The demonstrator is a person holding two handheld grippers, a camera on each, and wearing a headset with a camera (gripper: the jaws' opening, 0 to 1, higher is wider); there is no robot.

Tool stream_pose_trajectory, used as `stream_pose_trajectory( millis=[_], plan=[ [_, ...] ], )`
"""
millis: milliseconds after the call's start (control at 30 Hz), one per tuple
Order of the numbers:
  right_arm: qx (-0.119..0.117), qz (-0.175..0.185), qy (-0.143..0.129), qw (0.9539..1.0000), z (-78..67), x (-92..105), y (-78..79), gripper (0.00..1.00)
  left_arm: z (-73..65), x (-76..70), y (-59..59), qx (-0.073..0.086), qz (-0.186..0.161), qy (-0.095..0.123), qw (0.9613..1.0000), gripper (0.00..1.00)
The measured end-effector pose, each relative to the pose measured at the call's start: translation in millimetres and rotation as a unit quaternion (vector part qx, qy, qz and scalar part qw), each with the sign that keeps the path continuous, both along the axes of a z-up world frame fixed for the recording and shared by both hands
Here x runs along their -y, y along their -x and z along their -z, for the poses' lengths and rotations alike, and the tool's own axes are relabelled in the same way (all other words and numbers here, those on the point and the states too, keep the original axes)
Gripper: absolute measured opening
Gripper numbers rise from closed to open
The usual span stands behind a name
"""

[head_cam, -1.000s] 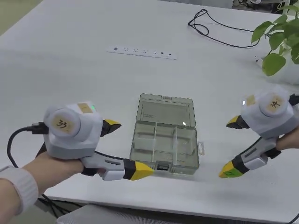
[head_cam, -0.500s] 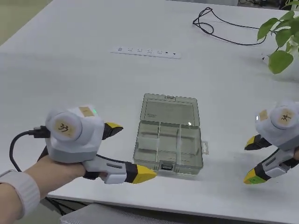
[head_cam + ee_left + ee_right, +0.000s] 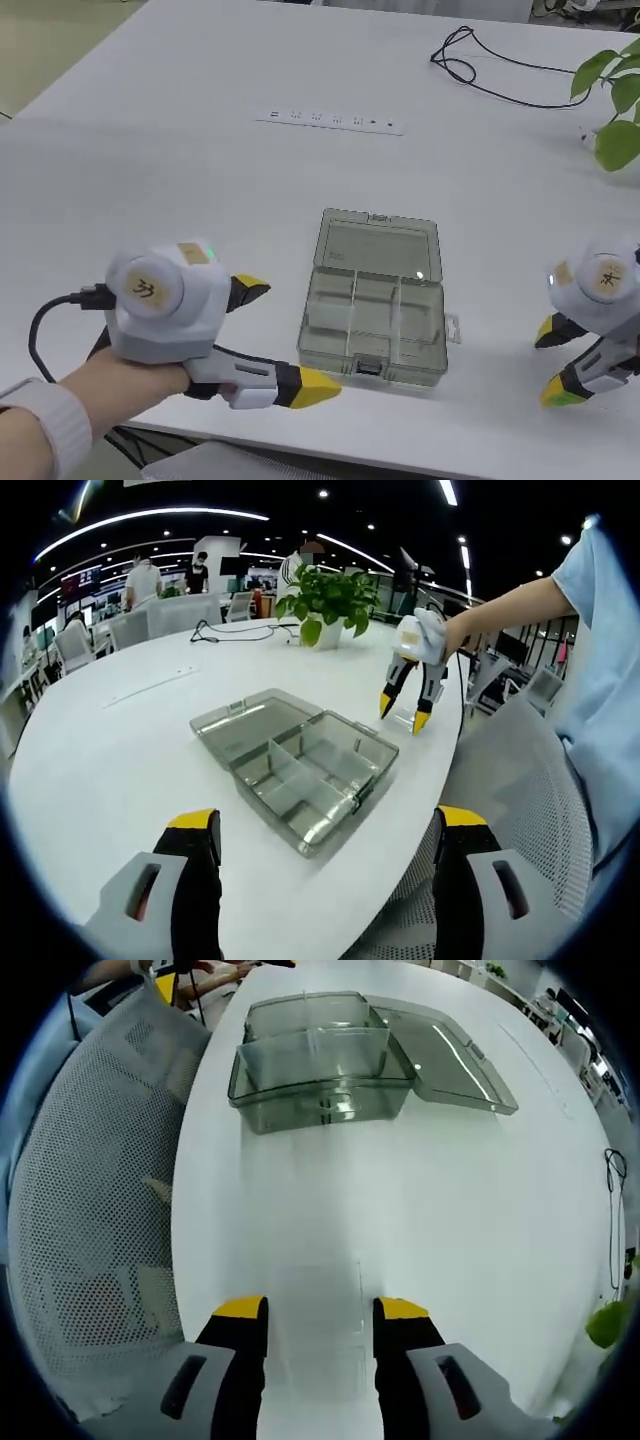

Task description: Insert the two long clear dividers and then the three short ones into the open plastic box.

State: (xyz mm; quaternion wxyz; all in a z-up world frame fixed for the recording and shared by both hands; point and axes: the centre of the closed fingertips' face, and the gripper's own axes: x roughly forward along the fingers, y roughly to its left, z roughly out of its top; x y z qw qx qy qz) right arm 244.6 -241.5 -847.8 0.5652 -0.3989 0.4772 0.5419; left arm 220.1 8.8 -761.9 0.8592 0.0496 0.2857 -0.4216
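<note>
We find the open plastic box (image 3: 415,362) lying flat on the tabletop (image 3: 190,190). It is straight ahead of the left jaws and near them. It is also straight ahead of the right jaws, but well apart from them.

Clear dividers (image 3: 350,315) stand upright inside the box and split it into compartments; we cannot count them with confidence. The lid (image 3: 380,243) lies folded back flat, touching the box along its hinge. It sits left of the line the left jaws point along and right of the line the right jaws point along.

The left gripper (image 3: 285,337), held in a hand (image 3: 120,385), has its jaws spread wide and grips nothing. Beyond the box from those jaws we see the right gripper (image 3: 557,362). Its jaws stand partly apart, a narrower gap than the left pair. In the right gripper view a faint clear-edged rectangle shows between them, and we cannot tell whether it is something gripped or only a sheen on the tabletop.

To the left of the left jaws, well past the lid, lie a white power strip (image 3: 330,120) and a looped black cable (image 3: 480,65). A leafy plant (image 3: 615,100) stands near the tabletop's edge. A mesh chair (image 3: 90,1160) sits to the left of the right jaws, off the tabletop.
</note>
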Motion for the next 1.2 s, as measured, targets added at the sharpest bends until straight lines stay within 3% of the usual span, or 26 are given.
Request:
stream_pose_trajectory(
  millis=[133,300,567,1067,1200],
  plan=[
    [0.023,-0.033,0.014,0.9991,1.0,2.4,-0.9,0.39,-0.2,2.0,-0.8,0.0,0.001,0.002,1.0,0.89],
    [0.035,-0.05,0.022,0.9979,3.5,6.5,-9.3,0.37,0.2,4.4,-2.3,0.0,0.005,0.002,1.0,0.89],
    [0.036,-0.058,0.025,0.9973,5.1,6.6,-8.1,0.33,-0.7,4.5,-5.5,0.001,0.006,0.005,1.0,0.89],
    [0.036,0.0,0.021,0.9992,4.8,3.2,-7.7,0.32,-0.4,2.2,-8.3,0.004,-0.003,0.01,0.9999,0.87],
    [0.038,0.01,0.012,0.9991,0.8,-0.4,-10.6,0.32,-0.3,-0.4,-12.4,-0.001,-0.021,0.025,0.9995,0.87]
  ],
)
